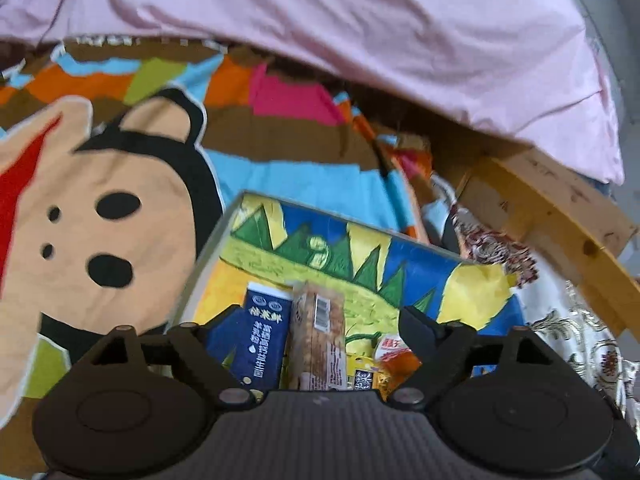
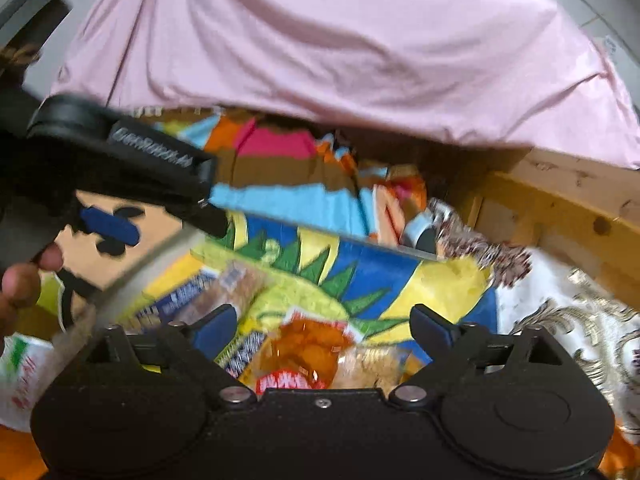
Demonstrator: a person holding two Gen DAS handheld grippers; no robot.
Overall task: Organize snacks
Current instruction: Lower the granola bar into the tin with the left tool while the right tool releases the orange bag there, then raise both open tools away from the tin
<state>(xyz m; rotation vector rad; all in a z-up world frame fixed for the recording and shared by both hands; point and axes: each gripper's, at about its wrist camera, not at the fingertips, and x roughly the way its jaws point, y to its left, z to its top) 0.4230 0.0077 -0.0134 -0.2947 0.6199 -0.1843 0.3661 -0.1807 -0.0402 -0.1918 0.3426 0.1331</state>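
An open box (image 1: 476, 292) lined with a yellow, blue and green drawing holds the snacks. In the left wrist view a dark blue carton (image 1: 264, 340), a brown packet with a barcode (image 1: 320, 340) and an orange packet (image 1: 394, 354) stand in it. My left gripper (image 1: 320, 314) hangs open over them, its pads touching nothing. In the right wrist view my right gripper (image 2: 322, 314) is open above an orange snack packet (image 2: 304, 356) and a pale biscuit bag (image 2: 372, 364), the same box (image 2: 376, 268) behind them. The left gripper's black housing (image 2: 152, 148) crosses the upper left.
A pink cloth (image 1: 360, 40) covers the far side. A cartoon bear sheet (image 1: 100, 220) lies left of the box. A wooden frame (image 1: 560, 216) and a floral cloth (image 1: 580, 340) are on the right. A person's fingers (image 2: 24, 280) and a white packet (image 2: 20, 372) are at the left edge.
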